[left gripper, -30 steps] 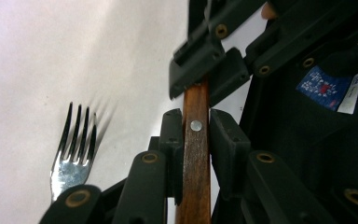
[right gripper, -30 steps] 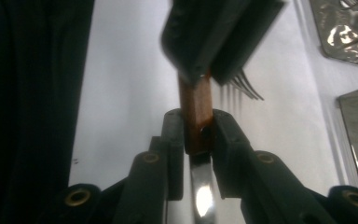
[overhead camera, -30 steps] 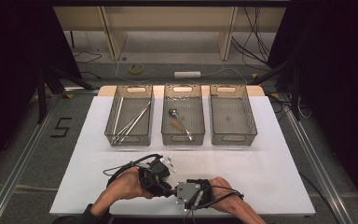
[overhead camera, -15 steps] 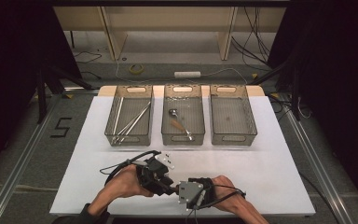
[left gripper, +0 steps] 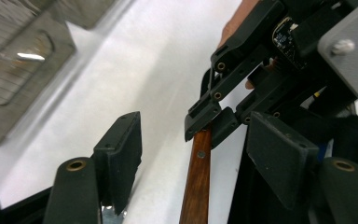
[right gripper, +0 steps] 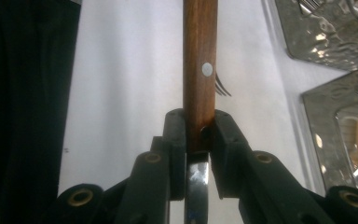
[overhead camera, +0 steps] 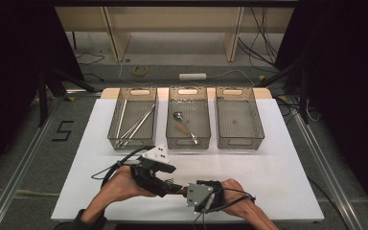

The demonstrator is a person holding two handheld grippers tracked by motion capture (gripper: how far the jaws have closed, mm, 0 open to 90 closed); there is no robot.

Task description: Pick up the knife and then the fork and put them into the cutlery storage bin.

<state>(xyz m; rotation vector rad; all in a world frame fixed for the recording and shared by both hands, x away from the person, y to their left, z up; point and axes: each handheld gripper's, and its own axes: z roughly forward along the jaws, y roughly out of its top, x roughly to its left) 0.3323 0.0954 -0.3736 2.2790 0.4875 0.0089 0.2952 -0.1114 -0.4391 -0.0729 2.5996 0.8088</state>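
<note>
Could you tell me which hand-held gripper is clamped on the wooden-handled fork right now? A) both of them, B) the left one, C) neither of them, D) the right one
D: the right hand-held gripper has its pads pressed on the wooden-handled fork, while the left hand-held gripper, whose jaws have just been opening, stands clear of the handle on both sides.

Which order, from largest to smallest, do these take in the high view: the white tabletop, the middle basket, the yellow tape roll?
1. white tabletop
2. middle basket
3. yellow tape roll, which lies farther from the camera
</note>
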